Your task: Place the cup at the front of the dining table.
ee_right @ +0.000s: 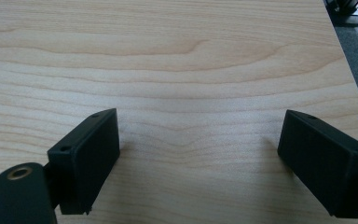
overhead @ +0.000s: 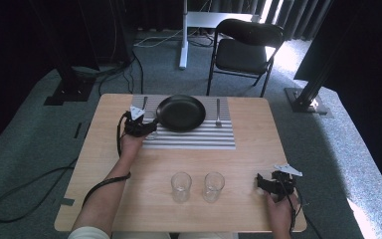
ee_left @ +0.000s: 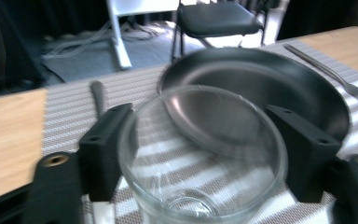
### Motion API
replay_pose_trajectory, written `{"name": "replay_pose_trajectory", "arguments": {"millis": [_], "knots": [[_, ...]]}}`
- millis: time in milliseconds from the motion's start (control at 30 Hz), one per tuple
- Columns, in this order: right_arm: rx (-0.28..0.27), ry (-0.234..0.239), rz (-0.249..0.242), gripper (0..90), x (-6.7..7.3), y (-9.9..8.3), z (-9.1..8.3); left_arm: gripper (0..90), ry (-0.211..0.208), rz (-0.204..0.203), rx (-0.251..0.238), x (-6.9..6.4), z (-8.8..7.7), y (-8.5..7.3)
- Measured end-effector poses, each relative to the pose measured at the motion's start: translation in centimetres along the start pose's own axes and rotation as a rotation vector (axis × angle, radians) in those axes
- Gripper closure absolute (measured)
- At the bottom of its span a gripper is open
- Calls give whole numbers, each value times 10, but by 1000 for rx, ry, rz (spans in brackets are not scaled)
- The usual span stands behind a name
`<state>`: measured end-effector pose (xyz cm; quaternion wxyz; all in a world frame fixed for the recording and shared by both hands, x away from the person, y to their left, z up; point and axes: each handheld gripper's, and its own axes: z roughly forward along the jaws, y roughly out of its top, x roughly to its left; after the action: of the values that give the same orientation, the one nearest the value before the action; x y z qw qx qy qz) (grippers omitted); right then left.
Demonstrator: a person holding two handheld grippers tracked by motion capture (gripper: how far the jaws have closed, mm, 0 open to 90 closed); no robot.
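A clear glass is seen between the two black jaws of the left hand-held gripper in the left gripper view — both jaws flank its rim closely, though actual contact cannot be told. The glass stands upright, mouth upward, on the striped placemat, just in front of the black pan. In the high view the left hand-held gripper is placed at the pan's left edge, over the placemat. A knife is seen left of the pan, a fork right of it, both lying lengthwise away from the person.

The right hand-held gripper is held wide — only bare bench lies between its jaws. It sits well to the near right of the pan, beside two more upright glasses standing side by side on the bench.
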<state>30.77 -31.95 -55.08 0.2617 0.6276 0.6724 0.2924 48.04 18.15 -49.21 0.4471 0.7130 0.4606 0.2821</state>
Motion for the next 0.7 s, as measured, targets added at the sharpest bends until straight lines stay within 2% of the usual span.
{"name": "replay_pose_trajectory", "arguments": {"millis": [33, 67, 200, 367, 567, 700], "knots": [[0, 0, 0, 121, 0, 0, 0, 189, -2, -7, 16, -1, 1, -2], [0, 0, 0, 121, 0, 0, 0, 186, 15, 14, 28, -1, 1, -3], [0, 0, 0, 121, 0, 0, 0, 187, 29, 29, 38, -1, -2, -8], [0, 0, 0, 121, 0, 0, 0, 187, 20, 25, 53, -2, -5, -13], [1, 0, 1, 121, 0, 0, 0, 187, -4, -4, 57, -2, -16, -20], [1, 0, 1, 121, 0, 0, 0, 187, -10, 9, 64, -3, -25, -23]]}}
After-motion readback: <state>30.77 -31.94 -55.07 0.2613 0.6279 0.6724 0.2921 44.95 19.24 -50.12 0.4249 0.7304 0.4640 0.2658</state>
